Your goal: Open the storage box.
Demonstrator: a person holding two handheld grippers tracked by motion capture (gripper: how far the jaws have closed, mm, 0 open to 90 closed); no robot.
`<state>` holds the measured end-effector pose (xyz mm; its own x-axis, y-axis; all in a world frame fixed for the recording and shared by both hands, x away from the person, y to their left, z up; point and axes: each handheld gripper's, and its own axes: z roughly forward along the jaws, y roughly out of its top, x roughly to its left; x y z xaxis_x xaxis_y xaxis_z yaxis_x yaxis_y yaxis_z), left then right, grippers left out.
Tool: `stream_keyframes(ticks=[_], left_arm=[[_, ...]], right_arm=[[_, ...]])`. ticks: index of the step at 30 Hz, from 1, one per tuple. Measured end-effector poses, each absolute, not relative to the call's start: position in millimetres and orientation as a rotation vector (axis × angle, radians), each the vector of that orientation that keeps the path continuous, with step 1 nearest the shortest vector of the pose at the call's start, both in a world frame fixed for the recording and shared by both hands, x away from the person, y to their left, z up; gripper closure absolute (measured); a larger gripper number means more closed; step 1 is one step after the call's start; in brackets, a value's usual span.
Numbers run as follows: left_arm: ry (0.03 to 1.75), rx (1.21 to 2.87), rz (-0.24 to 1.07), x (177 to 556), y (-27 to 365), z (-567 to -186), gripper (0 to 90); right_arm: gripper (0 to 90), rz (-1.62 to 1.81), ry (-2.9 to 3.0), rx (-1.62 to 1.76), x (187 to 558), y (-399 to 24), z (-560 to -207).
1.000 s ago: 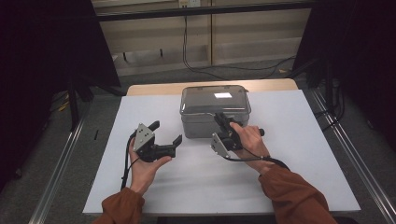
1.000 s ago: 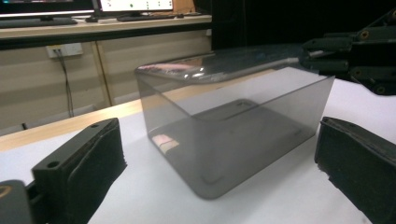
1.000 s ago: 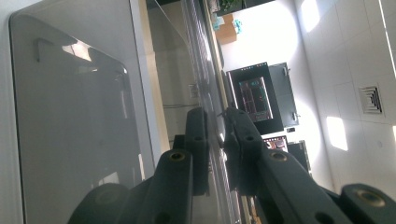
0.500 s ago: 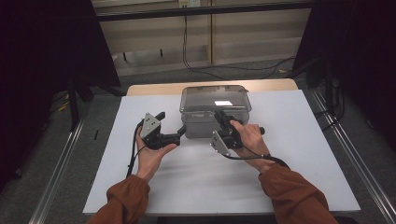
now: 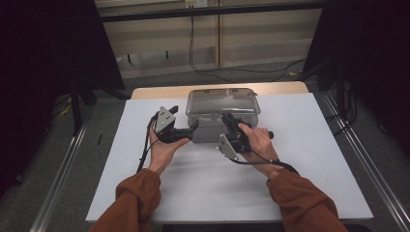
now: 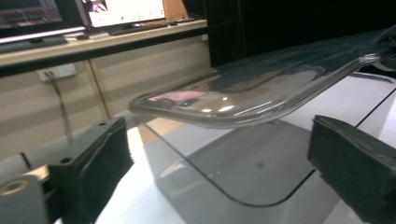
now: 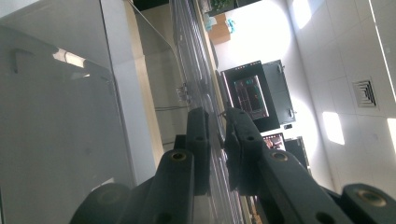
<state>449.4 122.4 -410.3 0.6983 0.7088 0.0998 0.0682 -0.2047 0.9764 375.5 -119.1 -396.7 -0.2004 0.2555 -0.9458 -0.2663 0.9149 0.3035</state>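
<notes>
High view: clear plastic container (image 5: 220, 113) w/ clear lid (image 5: 222, 100) sits at 12 o'clock of the white table sheet (image 5: 203, 188), near its far edge. Contents hard to make out through the glare and dark tint; nothing plainly visible inside. Left gripper (image 5: 192, 129) at the box's 9 o'clock side, tips right by the near-left corner; contact can't be told, jaw gap too small to read here. Right gripper (image 5: 226, 119) at the box's 6 o'clock edge, tips up against the lid rim. Person's hands and rust-coloured sleeves (image 5: 138, 195) enter from 6 o'clock; sleeves cut off by the frame bottom.

Left gripper view: jaws wide apart at 8 and 4 o'clock, have just been closing a little. The container corner (image 6: 224, 172) and overhanging lid (image 6: 243, 93) lie between them but pads aren't pressing on either. Lid's far end cut off at 2 o'clock. Box interior looks bare as far as visible; a small dark speck on the wall. Desk w/ monitors (image 6: 70, 14) at 11 o'clock, blurred.

Right gripper view: view rolled sideways. Jaws nearly together at 6 o'clock, clamped on the thin clear lid rim (image 7: 212, 140) running edge-on between the pads. Container wall (image 7: 60, 126) takes up the 9 o'clock half, frosted by glare. Screens (image 7: 252, 95) at 3 o'clock, small, unreadable.
</notes>
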Motion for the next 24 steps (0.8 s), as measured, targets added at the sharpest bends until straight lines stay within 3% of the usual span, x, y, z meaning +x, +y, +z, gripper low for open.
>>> stream_keyframes(ticks=[16,24], left_arm=[[0.573,1.722,0.707,447.3,119.4,-410.4,15.4],[0.568,1.732,0.712,447.7,116.3,-413.5,15.9]], right_arm=[[77.7,0.48,1.739,-0.001,373.6,-119.6,-404.4],[66.6,0.535,1.745,0.046,374.4,-125.9,-403.3]])
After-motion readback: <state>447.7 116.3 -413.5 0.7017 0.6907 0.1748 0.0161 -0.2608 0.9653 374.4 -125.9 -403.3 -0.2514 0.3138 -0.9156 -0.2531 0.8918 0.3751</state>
